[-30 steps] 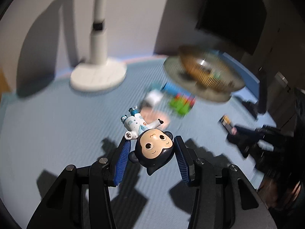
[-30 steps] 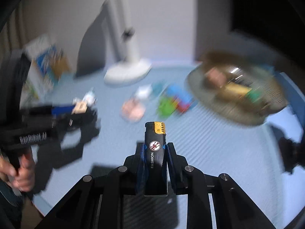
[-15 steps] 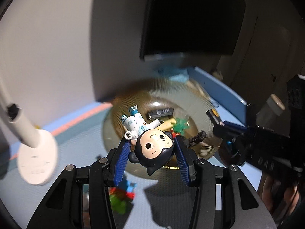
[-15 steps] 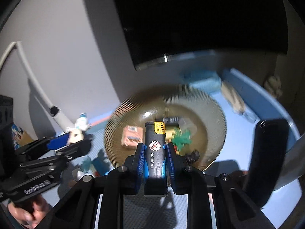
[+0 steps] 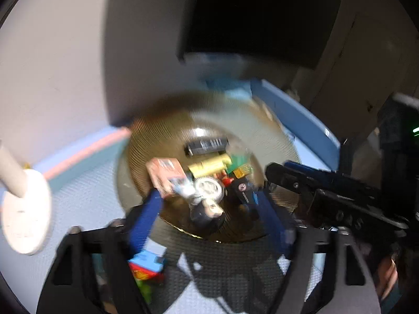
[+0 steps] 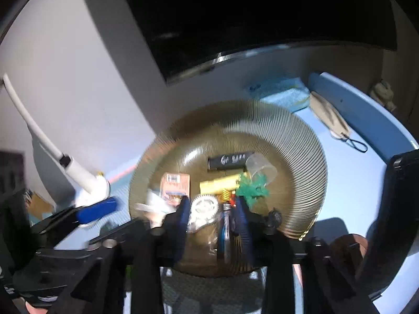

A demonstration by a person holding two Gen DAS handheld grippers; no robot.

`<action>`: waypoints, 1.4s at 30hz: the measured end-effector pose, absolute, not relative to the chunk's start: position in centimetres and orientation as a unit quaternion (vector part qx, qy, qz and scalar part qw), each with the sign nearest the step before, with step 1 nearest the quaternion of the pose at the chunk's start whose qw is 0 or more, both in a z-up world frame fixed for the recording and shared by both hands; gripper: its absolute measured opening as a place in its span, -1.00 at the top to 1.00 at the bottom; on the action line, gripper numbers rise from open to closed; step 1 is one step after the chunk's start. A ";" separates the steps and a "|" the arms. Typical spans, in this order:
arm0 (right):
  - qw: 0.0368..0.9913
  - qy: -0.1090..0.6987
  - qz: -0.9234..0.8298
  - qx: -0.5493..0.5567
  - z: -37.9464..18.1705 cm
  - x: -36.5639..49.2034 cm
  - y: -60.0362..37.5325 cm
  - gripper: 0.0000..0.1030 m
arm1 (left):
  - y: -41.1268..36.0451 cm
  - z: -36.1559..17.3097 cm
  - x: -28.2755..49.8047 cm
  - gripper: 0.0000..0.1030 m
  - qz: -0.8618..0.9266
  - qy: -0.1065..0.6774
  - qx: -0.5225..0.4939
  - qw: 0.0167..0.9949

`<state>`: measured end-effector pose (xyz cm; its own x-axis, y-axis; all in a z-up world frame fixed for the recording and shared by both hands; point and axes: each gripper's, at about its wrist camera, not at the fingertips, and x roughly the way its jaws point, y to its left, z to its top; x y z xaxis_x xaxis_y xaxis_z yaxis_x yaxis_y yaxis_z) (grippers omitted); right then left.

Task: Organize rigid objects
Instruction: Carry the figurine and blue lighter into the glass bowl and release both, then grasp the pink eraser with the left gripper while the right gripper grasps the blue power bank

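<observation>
A ribbed amber glass bowl [image 5: 157, 141] [image 6: 301, 141] holds several small objects. My left gripper [image 5: 209, 204] is open over the bowl's near rim. The dark-haired toy figure [image 5: 207, 212] lies in the bowl between its jaws, free of them. My right gripper [image 6: 212, 209] is open over the same rim. The black lighter [image 5: 242, 189] [image 6: 226, 233] lies in the bowl between its fingers, blurred. A white gear [image 5: 209, 188] [image 6: 203, 206], an orange box [image 6: 175, 183], a yellow block [image 6: 220, 183] and a green toy [image 6: 252, 185] lie in the bowl too.
A white lamp base [image 5: 25, 209] stands left of the bowl on the blue mat. Coloured blocks [image 5: 146, 264] lie near the left gripper. A dark monitor [image 6: 248, 21] stands behind the bowl. A face mask [image 6: 330, 115] and blue cloth [image 6: 280, 91] lie at the back right.
Both grippers have opened over the bowl. The toy figure has dropped from the left gripper and the lighter from the right gripper into the bowl.
</observation>
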<state>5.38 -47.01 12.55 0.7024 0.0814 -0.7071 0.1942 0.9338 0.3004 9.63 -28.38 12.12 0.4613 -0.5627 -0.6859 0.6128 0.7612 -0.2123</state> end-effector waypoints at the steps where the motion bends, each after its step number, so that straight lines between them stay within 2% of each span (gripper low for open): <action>1: 0.909 0.373 -0.034 0.181 13.1 4.6 -47.2 0.18 | -27.2 13.1 9.0 -0.57 -0.341 0.370 0.027 0.863; 7: 0.919 0.357 -0.006 0.165 14.5 1.0 -45.1 0.15 | -18.0 16.3 5.4 -0.62 -0.293 0.327 -0.018 0.898; 11: 0.920 0.363 0.026 0.147 13.9 -0.7 -41.6 -0.11 | -11.4 15.2 3.2 -0.67 -0.226 0.329 -0.052 0.915; 12: 0.919 0.366 0.037 0.141 13.5 -1.1 -40.3 -0.16 | -9.6 14.4 2.6 -0.68 -0.202 0.335 -0.060 0.919; 19: 0.911 0.390 0.100 0.090 7.5 -2.3 -32.5 -0.17 | -0.9 4.9 0.6 -0.74 -0.103 0.436 -0.127 0.885; 22: 0.907 0.404 0.102 0.058 4.8 -2.3 -30.2 -0.17 | 0.5 2.3 -0.3 -0.74 -0.086 0.441 -0.148 0.881; 26: 0.907 0.410 0.089 0.030 3.6 -2.3 -29.2 -0.17 | 0.0 0.6 -1.1 -0.74 -0.067 0.430 -0.120 0.892; 30: 0.903 0.419 0.085 0.032 3.1 -1.8 -29.3 -0.50 | -0.9 0.4 -0.8 -0.81 -0.067 0.438 -0.091 0.892; 35: 0.896 0.435 0.083 0.031 2.5 -1.1 -29.3 -0.50 | -1.1 0.4 -0.8 -0.90 -0.069 0.442 -0.076 0.891; 37: 0.892 0.445 0.073 0.026 2.1 -0.7 -29.0 -0.57 | -1.1 0.5 -1.0 -0.91 -0.068 0.443 -0.073 0.891; 42: 0.882 0.461 0.081 0.062 2.1 -0.2 -30.1 -0.59 | -2.7 0.6 -0.8 -0.91 -0.061 0.457 -0.030 0.887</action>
<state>-0.24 -30.12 2.07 0.5622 0.1997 -0.8025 -0.0859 0.9793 0.1835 -0.81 -2.72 0.58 0.5741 -0.1359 -0.8074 0.0812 0.9907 -0.1090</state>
